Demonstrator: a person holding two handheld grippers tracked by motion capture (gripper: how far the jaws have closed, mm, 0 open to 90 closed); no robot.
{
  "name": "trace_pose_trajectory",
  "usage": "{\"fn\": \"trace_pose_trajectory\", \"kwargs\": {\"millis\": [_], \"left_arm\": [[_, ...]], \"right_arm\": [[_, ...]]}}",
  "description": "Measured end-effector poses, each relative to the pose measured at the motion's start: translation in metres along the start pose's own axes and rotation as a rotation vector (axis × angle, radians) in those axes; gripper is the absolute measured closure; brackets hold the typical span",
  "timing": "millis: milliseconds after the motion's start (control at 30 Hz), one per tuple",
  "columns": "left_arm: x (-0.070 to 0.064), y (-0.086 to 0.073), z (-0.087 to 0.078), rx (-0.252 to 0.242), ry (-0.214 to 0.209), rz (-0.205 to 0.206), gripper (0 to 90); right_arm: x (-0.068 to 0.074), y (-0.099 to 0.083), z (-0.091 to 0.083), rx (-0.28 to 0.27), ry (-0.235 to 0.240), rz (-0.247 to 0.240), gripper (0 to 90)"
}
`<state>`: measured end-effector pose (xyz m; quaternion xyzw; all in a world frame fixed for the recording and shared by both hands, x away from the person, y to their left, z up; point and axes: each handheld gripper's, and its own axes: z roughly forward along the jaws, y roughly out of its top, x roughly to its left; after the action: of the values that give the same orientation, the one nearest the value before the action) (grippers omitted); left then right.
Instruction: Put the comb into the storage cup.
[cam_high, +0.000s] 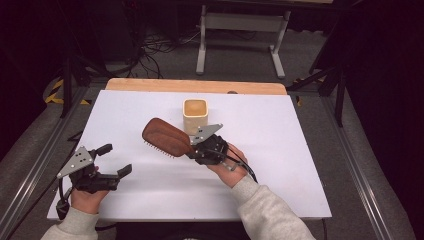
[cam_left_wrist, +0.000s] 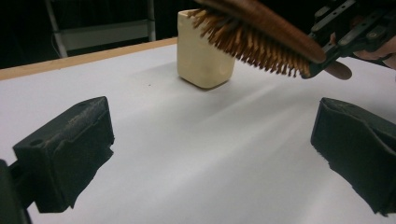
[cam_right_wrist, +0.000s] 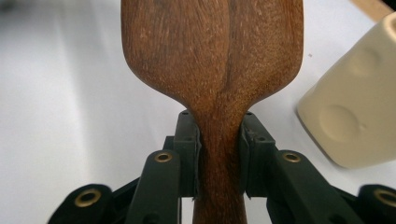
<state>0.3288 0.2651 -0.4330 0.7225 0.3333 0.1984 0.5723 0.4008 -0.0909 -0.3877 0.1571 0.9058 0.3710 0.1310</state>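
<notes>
While clamped from both sides on the neck of the wooden hairbrush (cam_right_wrist: 212, 70), right gripper (cam_high: 207, 149) carries it clear of the white table (cam_high: 280, 150), bristles down, head just beside the cream cup (cam_high: 195, 115). Farther out, left gripper (cam_high: 102, 172) with jaws wide apart, holding nothing, near the front edge; bare surface between.

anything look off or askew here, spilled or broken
Nothing stands out. The right tongs grip the wooden hairbrush squarely by its handle, bristles down, lifted above the white table. The cream cup stands upright and looks intact, with nothing spilled. The left tongs are open and hold nothing.
</notes>
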Motion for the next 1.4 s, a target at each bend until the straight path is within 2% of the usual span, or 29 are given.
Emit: {"fn": "trace_pose_trajectory", "kwargs": {"millis": [33, 133, 167, 233, 367, 467, 567, 767, 967, 1133, 1400], "left_arm": [[0.000, 0.001, 0.001, 0.005, -0.003, 0.000, 0.3], [-0.001, 0.002, 0.003, 0.000, -0.015, 0.001, 0.3], [-0.003, 0.003, 0.004, 0.006, -0.018, 0.005, 0.3], [-0.004, 0.003, 0.006, 0.004, -0.022, 0.007, 0.3], [-0.007, 0.006, 0.009, 0.007, -0.035, 0.012, 0.4], [-0.008, 0.008, 0.012, 0.016, -0.040, 0.014, 0.7], [-0.010, 0.011, 0.015, 0.032, -0.054, 0.014, 1.0], [-0.019, 0.020, 0.023, 0.031, -0.093, 0.017, 0.5], [-0.021, 0.025, 0.028, 0.028, -0.115, 0.007, 0.5], [-0.027, 0.034, 0.036, 0.002, -0.146, -0.006, 0.5], [-0.039, 0.052, 0.051, -0.004, -0.180, 0.015, 0.3]], "right_arm": [[0.001, -0.005, -0.006, -0.034, -0.001, 0.007, 72.4], [0.002, -0.009, -0.011, -0.062, -0.016, 0.001, 72.4], [0.003, -0.016, -0.017, -0.102, -0.027, 0.002, 72.4], [0.003, -0.017, -0.019, -0.114, -0.032, 0.005, 72.4], [0.005, -0.030, -0.029, -0.172, -0.039, 0.024, 72.5], [0.006, -0.034, -0.032, -0.193, -0.044, 0.029, 72.4], [0.009, -0.043, -0.037, -0.241, -0.054, 0.036, 72.4], [0.012, -0.053, -0.037, -0.301, -0.072, 0.030, 72.4], [0.014, -0.056, -0.034, -0.314, -0.082, 0.028, 72.4], [0.014, -0.057, -0.032, -0.308, -0.090, 0.027, 72.4], [0.015, -0.057, -0.031, -0.306, -0.103, 0.024, 72.4]]}}
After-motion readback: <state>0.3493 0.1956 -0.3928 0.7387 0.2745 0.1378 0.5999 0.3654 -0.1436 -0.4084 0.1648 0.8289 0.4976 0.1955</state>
